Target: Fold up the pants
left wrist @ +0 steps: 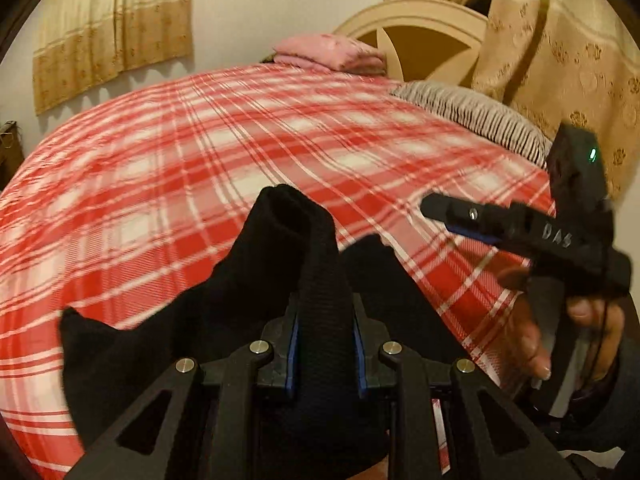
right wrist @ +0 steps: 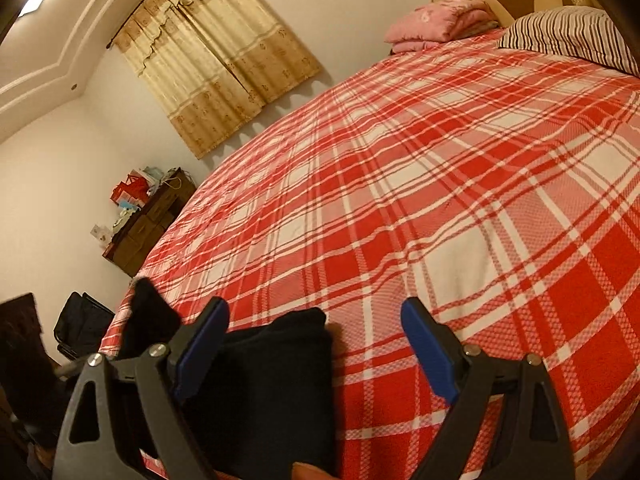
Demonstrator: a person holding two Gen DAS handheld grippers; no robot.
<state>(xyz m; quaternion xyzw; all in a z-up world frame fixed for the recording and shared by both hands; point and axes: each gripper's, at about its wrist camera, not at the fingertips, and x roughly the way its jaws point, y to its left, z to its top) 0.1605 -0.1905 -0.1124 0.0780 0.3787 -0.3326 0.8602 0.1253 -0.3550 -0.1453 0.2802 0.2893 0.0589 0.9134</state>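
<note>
The black pants (left wrist: pixel 224 304) are bunched above the near part of the red plaid bed (left wrist: pixel 200 152). My left gripper (left wrist: pixel 325 340) is shut on a thick fold of the pants, which rises between its blue pads. My right gripper (left wrist: pixel 440 216) shows side-on in the left wrist view, hovering over the bed to the right of the pants. In the right wrist view my right gripper (right wrist: pixel 316 320) is open with nothing between its fingers; the pants (right wrist: pixel 272 376) lie at the lower left by its left finger.
A striped pillow (right wrist: pixel 568 32) and a folded pink blanket (right wrist: pixel 436 24) lie at the head of the bed by the cream headboard (left wrist: pixel 416 40). A brown dresser (right wrist: pixel 148 220) with clutter stands beyond the far side. Curtains (right wrist: pixel 216 52) hang on the wall.
</note>
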